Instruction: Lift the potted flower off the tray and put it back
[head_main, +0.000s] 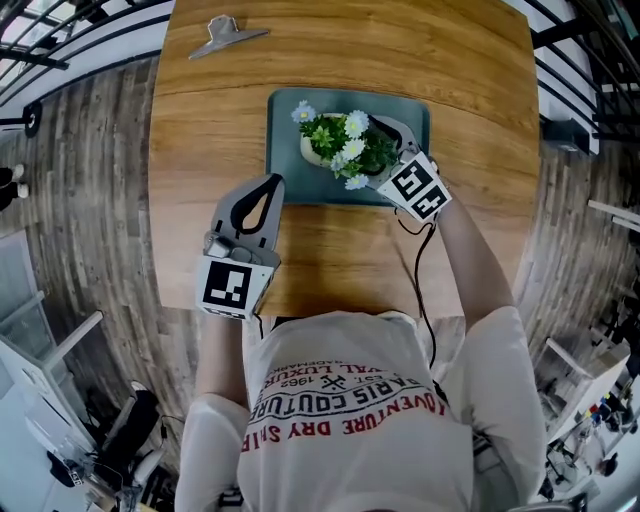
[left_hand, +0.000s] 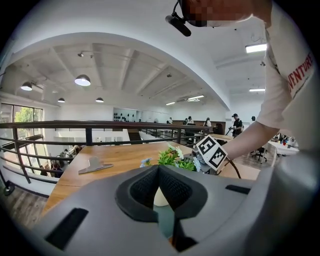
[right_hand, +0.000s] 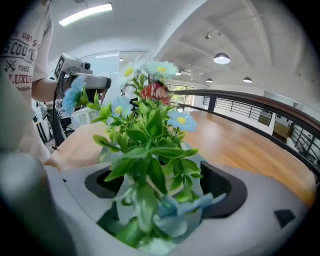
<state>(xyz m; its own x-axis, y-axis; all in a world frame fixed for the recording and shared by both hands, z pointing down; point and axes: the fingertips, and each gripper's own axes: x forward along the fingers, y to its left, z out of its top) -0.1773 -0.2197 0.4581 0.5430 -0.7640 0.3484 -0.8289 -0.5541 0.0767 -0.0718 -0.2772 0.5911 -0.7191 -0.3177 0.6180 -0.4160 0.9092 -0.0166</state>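
Note:
The potted flower (head_main: 345, 145) stands on the grey-green tray (head_main: 412, 112) in the middle of the wooden table; its white pot (head_main: 311, 151) shows at the left of the leaves. My right gripper (head_main: 380, 148) reaches in from the right. In the right gripper view its jaws (right_hand: 162, 185) stand wide apart, open, with the leaves and blue flowers (right_hand: 150, 135) between them; the pot is hidden there. My left gripper (head_main: 271, 182) sits just off the tray's front left corner, shut and empty. In the left gripper view the white pot (left_hand: 160, 196) shows beyond the closed jaws (left_hand: 159, 170).
A grey metal clip (head_main: 228, 35) lies at the table's far left, also seen in the left gripper view (left_hand: 95, 165). Black railings (head_main: 70, 40) run past the table's far side. The person's torso is at the near edge. Bare wood (head_main: 470, 80) surrounds the tray.

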